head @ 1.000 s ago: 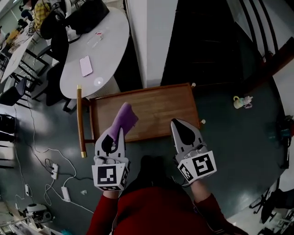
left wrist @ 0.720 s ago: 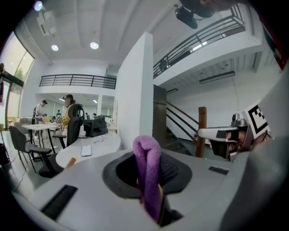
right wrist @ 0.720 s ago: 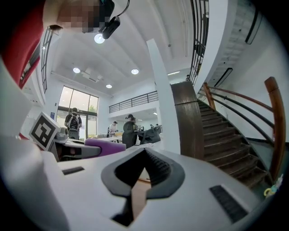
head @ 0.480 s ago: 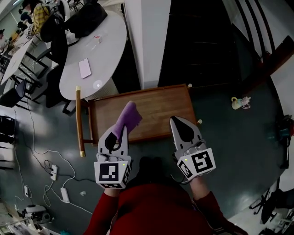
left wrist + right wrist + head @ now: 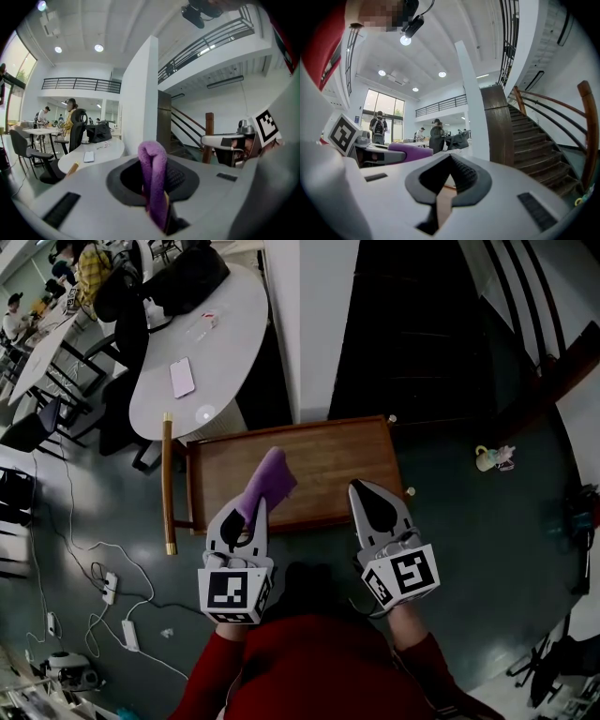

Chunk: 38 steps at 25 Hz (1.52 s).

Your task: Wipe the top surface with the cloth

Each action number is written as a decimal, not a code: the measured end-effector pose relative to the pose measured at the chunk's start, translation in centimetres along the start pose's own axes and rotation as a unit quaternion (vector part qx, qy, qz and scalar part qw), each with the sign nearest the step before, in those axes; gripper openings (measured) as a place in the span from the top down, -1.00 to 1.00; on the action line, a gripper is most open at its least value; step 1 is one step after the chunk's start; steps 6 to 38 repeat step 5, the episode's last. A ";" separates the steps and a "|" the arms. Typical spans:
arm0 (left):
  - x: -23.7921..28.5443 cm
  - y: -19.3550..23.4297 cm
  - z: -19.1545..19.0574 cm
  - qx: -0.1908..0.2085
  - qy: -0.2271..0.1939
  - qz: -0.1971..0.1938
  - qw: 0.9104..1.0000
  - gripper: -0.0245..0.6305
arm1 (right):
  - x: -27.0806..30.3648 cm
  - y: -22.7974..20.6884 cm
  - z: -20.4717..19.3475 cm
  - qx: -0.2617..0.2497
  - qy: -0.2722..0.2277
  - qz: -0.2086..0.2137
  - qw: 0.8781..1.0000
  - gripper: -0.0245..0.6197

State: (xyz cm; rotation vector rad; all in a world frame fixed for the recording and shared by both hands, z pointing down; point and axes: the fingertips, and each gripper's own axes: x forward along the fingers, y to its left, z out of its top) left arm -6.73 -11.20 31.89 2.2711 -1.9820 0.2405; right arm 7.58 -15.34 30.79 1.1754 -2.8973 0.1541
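Observation:
A purple cloth [image 5: 268, 479] sticks up out of my left gripper [image 5: 246, 512], which is shut on it above the near left part of the wooden top surface [image 5: 328, 460]. In the left gripper view the cloth [image 5: 153, 164] stands folded between the jaws. My right gripper [image 5: 367, 493] hovers over the near right edge of the top, shut with nothing in it. In the right gripper view its jaws stand closed [image 5: 440, 206], and the purple cloth [image 5: 410, 151] shows off to the left.
The wooden top has a raised rim and a long wooden handle bar [image 5: 168, 484] on its left. A white oval table [image 5: 220, 343] with a phone [image 5: 182, 377] stands behind, beside a white column [image 5: 309, 324]. Cables [image 5: 103, 587] lie on the floor at left, a small toy [image 5: 494, 457] at right.
My left gripper with the cloth has drifted slightly to the right. The right gripper has barely moved.

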 end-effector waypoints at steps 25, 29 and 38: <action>-0.2 -0.3 0.2 -0.005 -0.001 -0.001 1.000 0.73 | -0.1 0.1 0.4 -0.001 -0.003 0.001 1.000 0.89; -0.2 -0.3 0.2 -0.005 -0.001 -0.001 1.000 0.73 | -0.1 0.1 0.4 -0.001 -0.003 0.001 1.000 0.89; -0.2 -0.3 0.2 -0.005 -0.001 -0.001 1.000 0.73 | -0.1 0.1 0.4 -0.001 -0.003 0.001 1.000 0.89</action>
